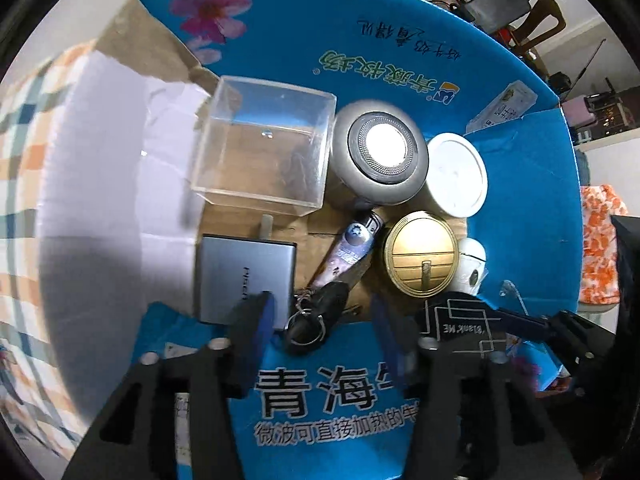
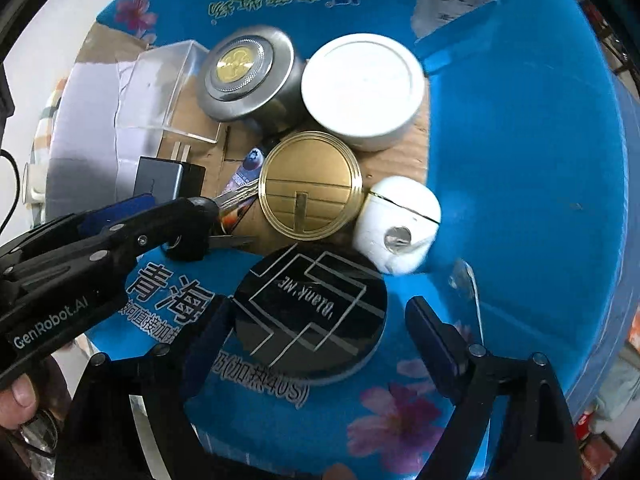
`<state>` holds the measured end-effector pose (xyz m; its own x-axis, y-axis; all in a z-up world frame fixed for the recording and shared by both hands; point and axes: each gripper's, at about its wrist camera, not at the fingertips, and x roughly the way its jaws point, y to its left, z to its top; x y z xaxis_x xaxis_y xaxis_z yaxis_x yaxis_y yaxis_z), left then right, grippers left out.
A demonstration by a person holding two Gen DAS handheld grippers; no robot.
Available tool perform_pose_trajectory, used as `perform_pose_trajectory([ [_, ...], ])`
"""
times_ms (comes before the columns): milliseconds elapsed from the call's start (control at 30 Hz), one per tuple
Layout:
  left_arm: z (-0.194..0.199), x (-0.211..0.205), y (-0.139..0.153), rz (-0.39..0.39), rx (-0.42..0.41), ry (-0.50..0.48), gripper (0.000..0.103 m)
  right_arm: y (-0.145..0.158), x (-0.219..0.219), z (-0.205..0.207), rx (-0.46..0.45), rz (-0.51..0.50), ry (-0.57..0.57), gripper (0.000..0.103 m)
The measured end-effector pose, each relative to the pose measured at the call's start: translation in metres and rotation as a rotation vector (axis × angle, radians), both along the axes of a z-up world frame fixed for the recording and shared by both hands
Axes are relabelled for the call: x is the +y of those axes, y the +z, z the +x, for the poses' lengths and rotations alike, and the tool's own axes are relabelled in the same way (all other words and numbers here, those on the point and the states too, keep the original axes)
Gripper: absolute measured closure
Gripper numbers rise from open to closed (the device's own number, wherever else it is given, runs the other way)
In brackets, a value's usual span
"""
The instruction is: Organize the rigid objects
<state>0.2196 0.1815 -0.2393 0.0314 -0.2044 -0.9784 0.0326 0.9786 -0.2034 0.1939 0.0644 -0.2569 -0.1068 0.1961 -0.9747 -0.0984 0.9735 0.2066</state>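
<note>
Blue carton (image 1: 520, 184) with flaps folded outward, seen from above; rigid objects packed on its cardboard floor. Back row: clear acrylic box (image 1: 264, 144), grey round tin (image 1: 380, 156) with a shiny centre, white round tin (image 1: 456, 174). Front row: grey charger (image 1: 244, 276) with its prongs pointing toward the acrylic box, a printed flat packet (image 1: 348, 252), gold round tin (image 1: 420, 254) and a white earbud-style case (image 1: 472, 264) just beside it. A black key fob (image 1: 316, 312) on metal rings lies at the near edge, between the charger and the gold tin.

Left gripper (image 1: 324, 320): jaws wide apart, holding nothing, straddling the key fob without visible contact. Right gripper (image 2: 316, 332): jaws wide, empty, bracketing the black round tin (image 2: 310, 312), which rests on the near blue flap (image 2: 400, 420) just outside the packed group; whether the pads touch its rim cannot be told.

Handling, as judged: the black tin looks stiff, light and glossy, so likely slippery; the sound hold is across its diameter on the side wall, low enough to avoid prising the lid. The key fob is small and hard, with loose rings that may swing; its body is the better place to pinch
</note>
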Motion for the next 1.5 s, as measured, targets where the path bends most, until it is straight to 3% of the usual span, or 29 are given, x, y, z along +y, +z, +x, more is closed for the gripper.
perform_pose_trajectory([
  [67, -0.003, 0.000, 0.005, 0.015, -0.010, 0.000, 0.038, 0.004, -0.003, -0.005, -0.016, -0.002, -0.016, 0.013],
  [133, -0.007, 0.000, 0.009, 0.046, -0.023, 0.001, 0.022, 0.008, -0.004, -0.009, -0.034, -0.012, -0.030, 0.013],
  [300, -0.011, 0.010, 0.016, 0.092, -0.053, 0.004, 0.000, 0.028, -0.008, -0.015, -0.120, -0.074, -0.058, 0.011],
  [533, -0.019, 0.012, 0.034, 0.158, -0.116, 0.005, 0.000, 0.054, -0.011, -0.010, -0.245, -0.205, -0.088, 0.009],
  [1000, -0.032, 0.016, 0.074, 0.190, -0.191, 0.038, 0.000, 0.083, -0.019, -0.017, -0.285, -0.186, -0.148, 0.009],
  [1333, -0.071, 0.011, 0.178, 0.141, -0.319, 0.057, 0.000, 0.209, -0.019, -0.074, -0.482, -0.125, -0.134, 0.008],
  [1500, -0.092, 0.014, 0.228, 0.157, -0.400, 0.076, 0.000, 0.262, -0.017, -0.105, -0.548, -0.096, -0.120, 0.008],
])
